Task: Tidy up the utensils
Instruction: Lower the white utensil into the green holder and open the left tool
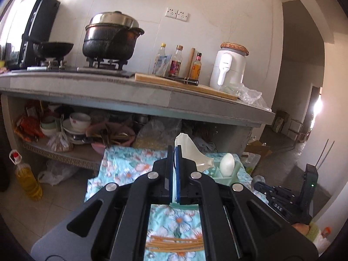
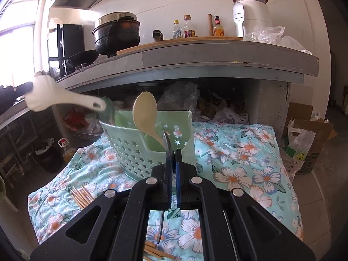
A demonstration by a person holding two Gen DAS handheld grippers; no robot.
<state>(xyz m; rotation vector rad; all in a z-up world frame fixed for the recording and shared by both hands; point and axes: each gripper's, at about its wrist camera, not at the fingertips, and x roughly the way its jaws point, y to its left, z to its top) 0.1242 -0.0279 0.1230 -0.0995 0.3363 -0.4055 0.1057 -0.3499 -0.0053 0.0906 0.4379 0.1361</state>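
A grey kitchen counter (image 1: pixel 139 91) ran across the background. On it sat a gas stove (image 1: pixel 71 68) carrying a blackened lidded pot (image 1: pixel 111 37) and a dark wok (image 1: pixel 53 49). A wooden cutting board (image 1: pixel 184 84) lay beside the stove, with three bottles (image 1: pixel 176 62) standing behind it and a white appliance (image 1: pixel 230 67) topped by a woven lid at its far end. Crumpled clear plastic (image 1: pixel 248 93) lay near that appliance. Two wall sockets (image 1: pixel 176 14) were mounted above. The shelf under the counter held stacked bowls (image 1: pixel 76 124) and bags. A bottle of yellow oil (image 1: pixel 27 178) stood on the tiled floor. A cardboard box (image 2: pixel 313 139) stood at the right.
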